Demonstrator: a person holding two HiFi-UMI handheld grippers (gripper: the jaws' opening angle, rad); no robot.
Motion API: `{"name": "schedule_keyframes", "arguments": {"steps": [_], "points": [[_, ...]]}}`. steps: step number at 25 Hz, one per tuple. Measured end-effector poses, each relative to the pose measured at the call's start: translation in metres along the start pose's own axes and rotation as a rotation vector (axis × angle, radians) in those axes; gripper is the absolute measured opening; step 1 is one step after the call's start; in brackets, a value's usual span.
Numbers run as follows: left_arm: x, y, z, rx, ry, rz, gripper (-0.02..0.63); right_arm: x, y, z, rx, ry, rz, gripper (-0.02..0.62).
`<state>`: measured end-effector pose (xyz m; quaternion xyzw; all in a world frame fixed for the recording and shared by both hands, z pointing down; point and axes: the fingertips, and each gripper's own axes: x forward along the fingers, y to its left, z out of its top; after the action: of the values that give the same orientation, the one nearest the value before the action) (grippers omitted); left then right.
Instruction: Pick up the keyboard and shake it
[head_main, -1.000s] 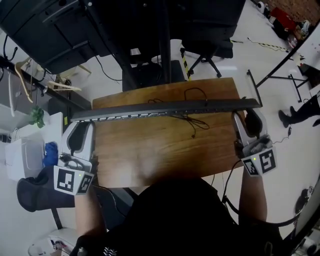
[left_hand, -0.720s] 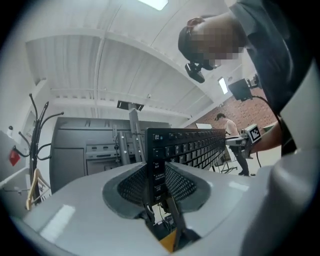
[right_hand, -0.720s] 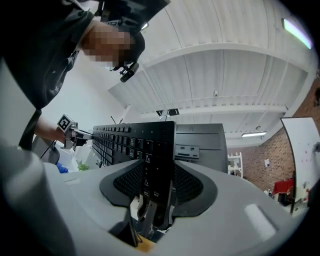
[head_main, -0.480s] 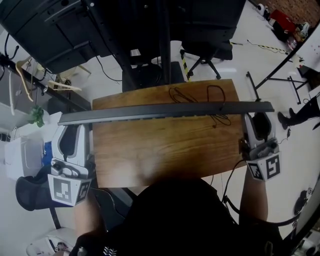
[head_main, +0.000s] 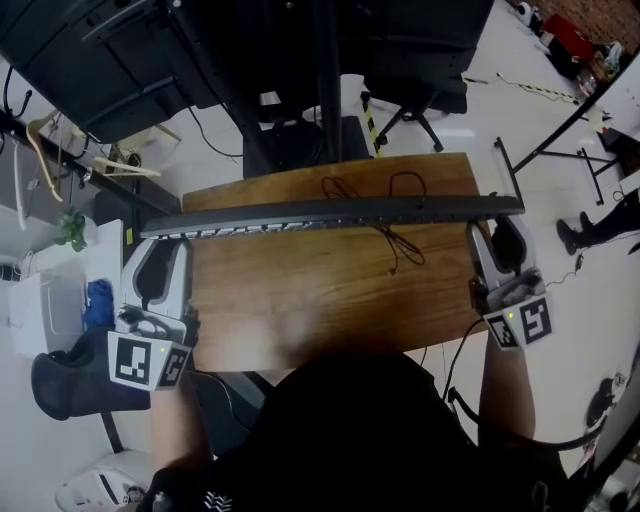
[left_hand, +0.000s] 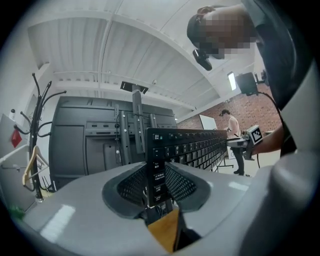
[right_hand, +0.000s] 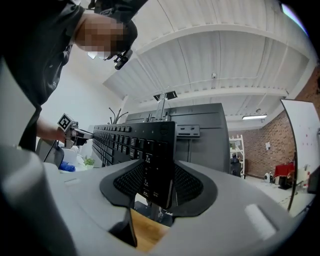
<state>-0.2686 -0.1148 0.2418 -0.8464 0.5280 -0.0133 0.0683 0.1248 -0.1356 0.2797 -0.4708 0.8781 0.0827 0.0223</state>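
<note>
A long black keyboard (head_main: 330, 214) hangs in the air above the wooden table (head_main: 330, 290), seen edge-on, keys facing down and towards me. My left gripper (head_main: 160, 240) is shut on its left end. My right gripper (head_main: 500, 228) is shut on its right end. In the left gripper view the keyboard (left_hand: 187, 147) stands upright between the padded jaws, keys to the right. The right gripper view shows the keyboard (right_hand: 135, 142) clamped the same way, stretching off left. Its thin black cable (head_main: 385, 240) dangles in loops onto the tabletop.
A black monitor stand (head_main: 325, 80) and an office chair (head_main: 410, 100) are beyond the table's far edge. A white box (head_main: 50, 310) and a blue thing (head_main: 98, 305) sit to the left. A person (head_main: 600, 225) stands at far right.
The keyboard swung left and then back right with both grippers still on its ends. Its cable loops shifted on the table. Both grips hold as before.
</note>
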Motion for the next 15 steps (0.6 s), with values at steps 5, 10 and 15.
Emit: {"name": "schedule_keyframes", "arguments": {"steps": [5,10,15], "points": [[0.005,0.000,-0.052,-0.045,0.128,0.006,0.098,-0.001,-0.003,-0.046,0.087,0.098,0.016,0.181],[0.005,-0.006,-0.100,-0.099,0.223,-0.006,0.098,-0.005,0.001,-0.096,0.144,0.204,0.028,0.181],[-0.007,-0.010,-0.148,-0.154,0.320,-0.008,0.098,-0.013,0.016,-0.140,0.195,0.297,0.045,0.181]]}}
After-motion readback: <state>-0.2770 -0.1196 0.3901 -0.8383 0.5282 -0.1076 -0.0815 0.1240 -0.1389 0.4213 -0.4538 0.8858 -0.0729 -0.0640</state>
